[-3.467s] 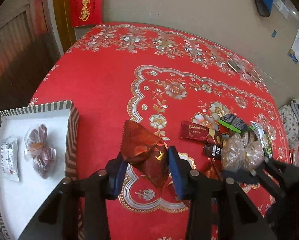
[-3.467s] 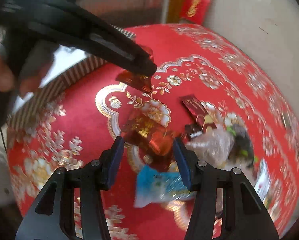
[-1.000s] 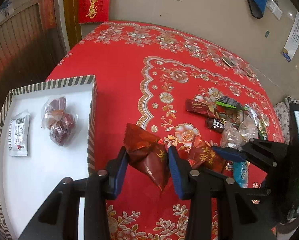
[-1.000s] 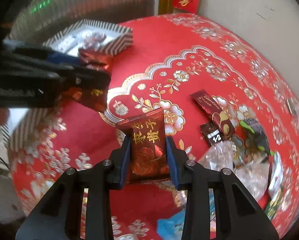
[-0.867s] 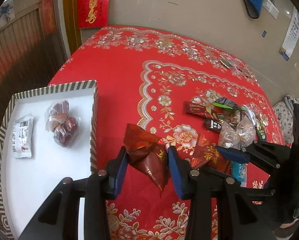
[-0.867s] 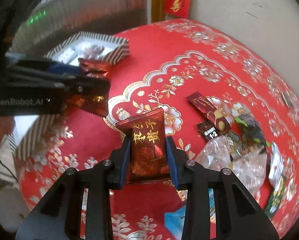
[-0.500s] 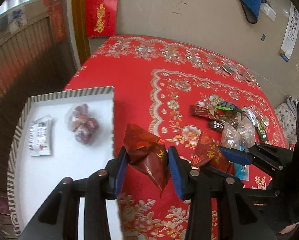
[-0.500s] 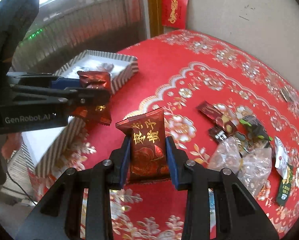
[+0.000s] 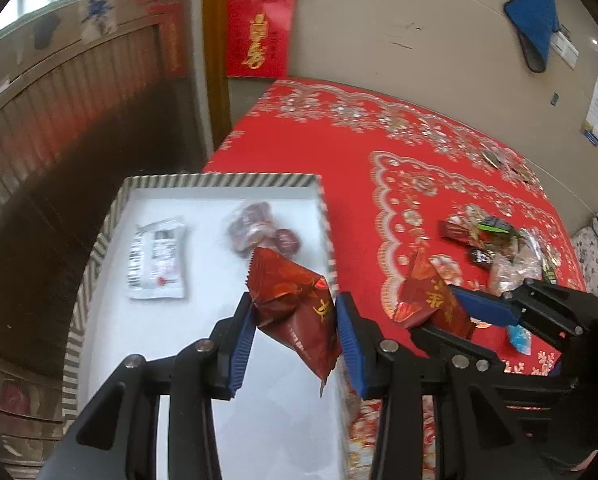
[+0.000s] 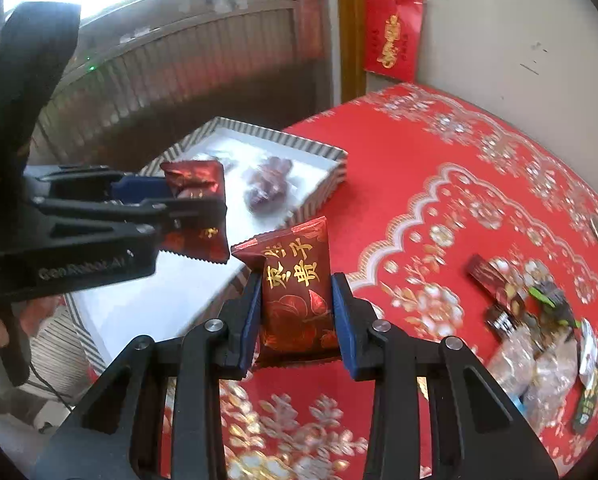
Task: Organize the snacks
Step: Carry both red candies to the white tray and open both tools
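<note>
1. The left gripper (image 9: 295, 338) has its blue-padded jaws closed on a crumpled red snack packet (image 9: 295, 312) with gold print, holding it in the air over the right part of a white tray (image 9: 99, 240) with a striped rim.
2. The right gripper (image 10: 297, 320) clamps a second red packet (image 10: 297, 292) upright between its jaws, gold characters facing the camera. It hangs above the red patterned tablecloth (image 10: 439, 184), just beside the tray's near corner.
3. Two snacks lie on the tray floor: a white sachet (image 9: 157, 258) to the left and a clear bag of dark red sweets (image 9: 259, 232) near the right wall.
4. A loose pile of other snacks (image 10: 539, 332) sits on the cloth, well apart from the tray, with dark wrappers and clear bags mixed together.
5. Red paper decorations (image 9: 261, 32) hang on the wall behind the table.
</note>
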Motion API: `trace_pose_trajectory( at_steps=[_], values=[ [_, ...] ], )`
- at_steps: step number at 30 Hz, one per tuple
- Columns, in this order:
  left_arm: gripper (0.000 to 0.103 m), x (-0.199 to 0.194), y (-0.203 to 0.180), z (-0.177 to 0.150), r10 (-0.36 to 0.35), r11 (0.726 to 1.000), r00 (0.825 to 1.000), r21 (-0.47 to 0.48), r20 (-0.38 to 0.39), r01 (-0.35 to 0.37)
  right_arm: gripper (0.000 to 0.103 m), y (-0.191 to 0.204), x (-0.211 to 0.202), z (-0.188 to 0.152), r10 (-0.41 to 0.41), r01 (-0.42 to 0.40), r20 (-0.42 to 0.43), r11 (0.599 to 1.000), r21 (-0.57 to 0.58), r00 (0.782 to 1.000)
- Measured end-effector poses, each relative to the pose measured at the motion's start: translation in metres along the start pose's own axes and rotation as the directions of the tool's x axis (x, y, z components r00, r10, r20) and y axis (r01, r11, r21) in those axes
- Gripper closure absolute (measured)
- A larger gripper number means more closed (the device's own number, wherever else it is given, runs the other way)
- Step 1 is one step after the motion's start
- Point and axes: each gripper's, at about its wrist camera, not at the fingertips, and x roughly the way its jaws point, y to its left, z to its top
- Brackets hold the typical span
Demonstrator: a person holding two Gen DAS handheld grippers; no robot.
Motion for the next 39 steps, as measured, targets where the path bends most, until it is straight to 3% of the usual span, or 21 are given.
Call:
trace_pose_trajectory(
  at_steps=[21,39],
  values=[
    [0.06,0.033,0.088,-0.003,0.076,0.988,0.995,-0.129,-0.072,-0.085,0.07,0.05,0.071,0.05,0.079,-0.082,-0.065,0.995,-0.053,0.995],
    [0.06,0.048,0.103,-0.012,0.101,0.984,0.99,-0.137,-0.093,-0.114,0.07,0.064,0.112,0.05,0.055,-0.065,-0.15,0.996,-0.06,0.987]
  ],
)
